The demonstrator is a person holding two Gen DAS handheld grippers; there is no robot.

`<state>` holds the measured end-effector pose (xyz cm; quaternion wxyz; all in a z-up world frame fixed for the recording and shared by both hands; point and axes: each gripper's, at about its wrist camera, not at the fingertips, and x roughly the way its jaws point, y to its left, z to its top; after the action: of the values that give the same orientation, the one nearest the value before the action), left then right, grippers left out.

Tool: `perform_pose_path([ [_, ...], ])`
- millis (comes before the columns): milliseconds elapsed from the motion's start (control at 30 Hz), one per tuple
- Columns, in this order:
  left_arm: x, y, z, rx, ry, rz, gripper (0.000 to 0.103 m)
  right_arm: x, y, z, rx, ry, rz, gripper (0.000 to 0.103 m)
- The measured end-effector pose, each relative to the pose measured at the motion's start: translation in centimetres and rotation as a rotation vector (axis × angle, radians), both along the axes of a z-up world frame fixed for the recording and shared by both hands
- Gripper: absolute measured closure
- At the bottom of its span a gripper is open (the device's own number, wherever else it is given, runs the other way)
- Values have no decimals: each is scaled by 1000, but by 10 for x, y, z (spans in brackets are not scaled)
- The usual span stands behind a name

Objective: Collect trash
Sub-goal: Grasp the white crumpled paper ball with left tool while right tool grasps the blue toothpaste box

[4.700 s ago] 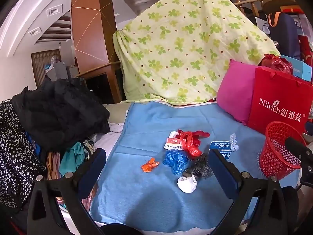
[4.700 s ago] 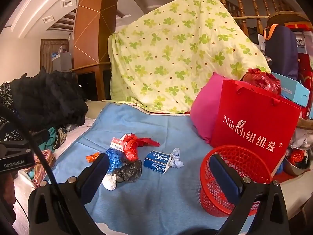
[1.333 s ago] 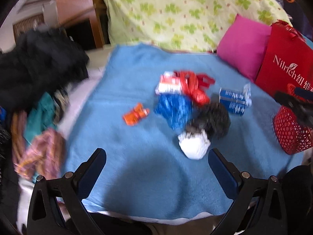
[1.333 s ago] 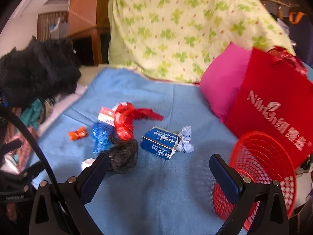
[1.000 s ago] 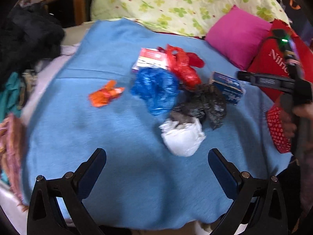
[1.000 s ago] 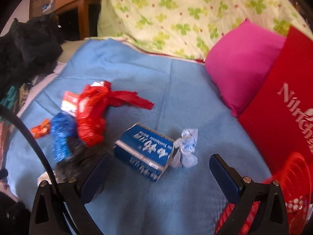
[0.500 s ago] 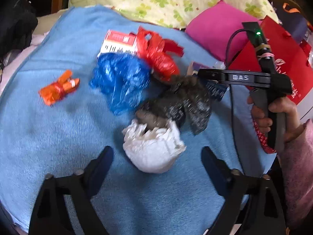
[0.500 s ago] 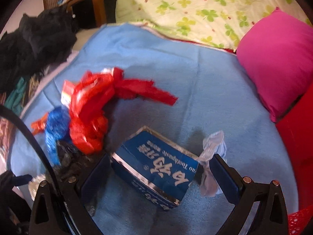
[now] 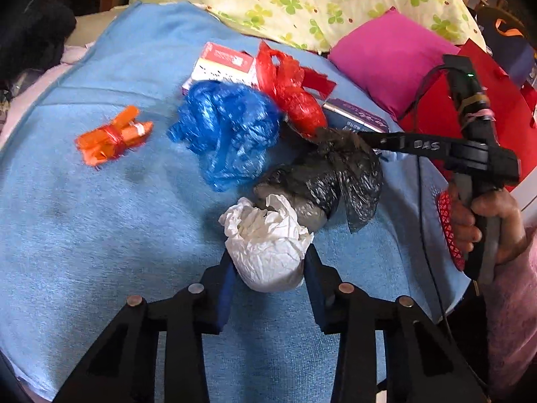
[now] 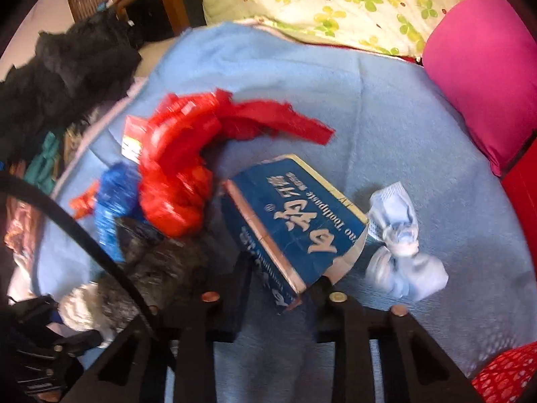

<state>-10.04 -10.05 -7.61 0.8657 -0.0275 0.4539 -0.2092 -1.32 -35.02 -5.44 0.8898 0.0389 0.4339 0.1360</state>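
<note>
- Far left on the blue blanket (image 9: 100, 235), an orange wrapper (image 9: 112, 136) lies alone, well apart from the heap.
- Blue plastic bag (image 9: 228, 131), red plastic bag (image 9: 292, 90) and black plastic bag (image 9: 335, 174) bunch together mid-blanket.
- My left gripper (image 9: 266, 268) is closing its jaws around the crumpled white paper wad (image 9: 268, 252), pads against both sides.
- My right gripper (image 10: 278, 288) is clamped on the near end of the blue toothpaste box (image 10: 295, 215).
- A pale knotted bag (image 10: 399, 245) touches the box's right; the red basket (image 10: 506, 376) sits at the lower right.

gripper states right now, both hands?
Left gripper: jaws closing, pads against the white crumpled wad.
Right gripper: shut on the blue toothpaste box.
</note>
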Motion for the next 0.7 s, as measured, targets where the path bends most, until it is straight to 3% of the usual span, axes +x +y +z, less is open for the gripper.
perform_pose_path([
  [200, 1, 15, 14, 18, -58, 62, 64, -25, -11, 23, 184, -31, 41, 78],
  [367, 0, 23, 19, 18, -67, 89, 64, -40, -12, 30, 117, -7, 17, 76],
  [400, -1, 23, 20, 17, -66, 92, 64, -42, -16, 33, 110, -16, 10, 72],
  [467, 5, 23, 14, 18, -63, 90, 64, -45, -19, 38, 89, -59, -14, 48],
  [500, 3, 22, 16, 17, -62, 86, 64, -45, -19, 42, 90, -91, -29, 21],
  [600, -1, 20, 16, 15, -63, 74, 64, -42, -18, 48, 117, -173, -37, 17],
  [700, -2, 20, 16, 21, -61, 68, 64, -24, -12, 45, 118, -172, -65, 21],
])
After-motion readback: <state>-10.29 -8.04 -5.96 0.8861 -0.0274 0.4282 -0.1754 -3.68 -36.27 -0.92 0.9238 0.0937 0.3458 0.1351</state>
